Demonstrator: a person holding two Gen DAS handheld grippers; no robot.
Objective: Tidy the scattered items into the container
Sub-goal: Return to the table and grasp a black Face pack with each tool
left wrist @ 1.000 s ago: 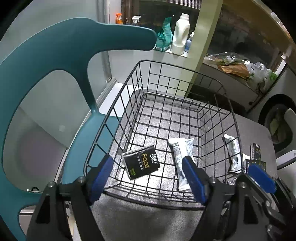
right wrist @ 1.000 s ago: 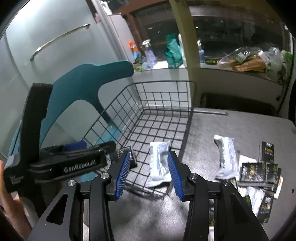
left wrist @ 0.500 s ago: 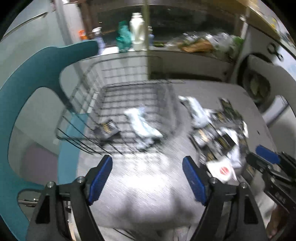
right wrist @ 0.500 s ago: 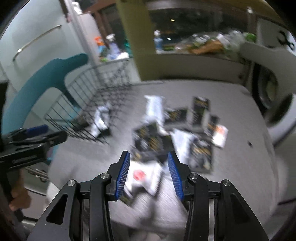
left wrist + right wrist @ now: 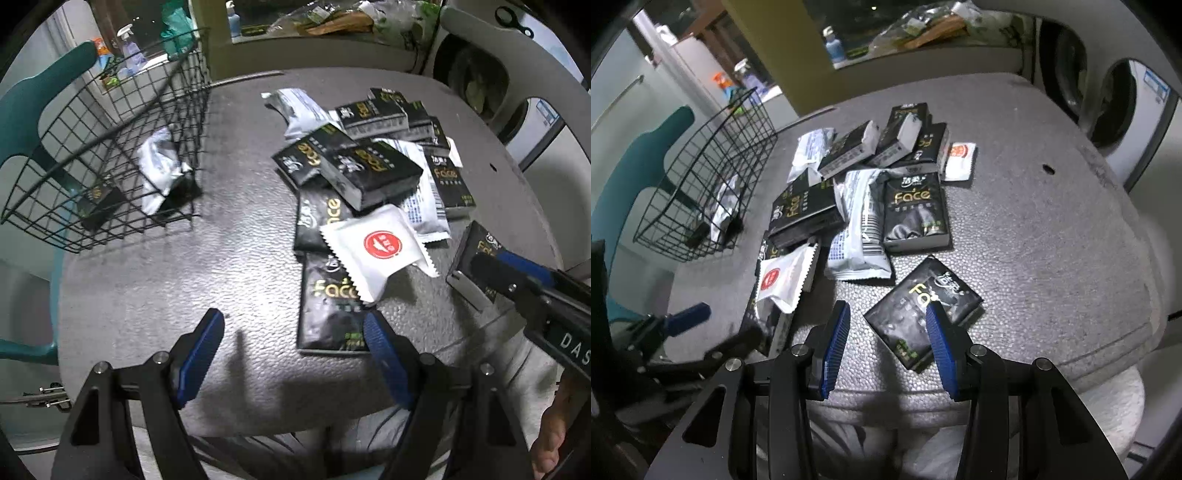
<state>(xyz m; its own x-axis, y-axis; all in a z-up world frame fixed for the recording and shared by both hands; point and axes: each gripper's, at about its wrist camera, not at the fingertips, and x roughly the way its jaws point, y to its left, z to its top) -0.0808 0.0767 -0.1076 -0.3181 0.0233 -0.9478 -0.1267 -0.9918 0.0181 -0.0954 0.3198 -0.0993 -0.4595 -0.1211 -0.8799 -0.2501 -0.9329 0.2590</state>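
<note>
A black wire basket (image 5: 110, 147) stands at the table's left and holds a white packet (image 5: 159, 166) and a black "Face" pack (image 5: 98, 205). It also shows in the right wrist view (image 5: 701, 184). A pile of black "Face" tissue packs (image 5: 369, 173) and white packets lies right of it. My left gripper (image 5: 295, 332) is open and empty above the table, its right finger by a flat black pack (image 5: 328, 310) and a white sachet with a red dot (image 5: 376, 247). My right gripper (image 5: 884, 325) is open around a lone black pack (image 5: 919, 310).
A teal chair (image 5: 33, 99) stands behind the basket. The grey table (image 5: 1052, 240) has a rounded edge close to both grippers. A washing machine (image 5: 1115, 103) stands at the back right. Bottles and bags line the far counter (image 5: 314, 22).
Both grippers have swung right and back from the basket to the pile on the table. The right gripper now straddles a lone black pack. Both stay open.
</note>
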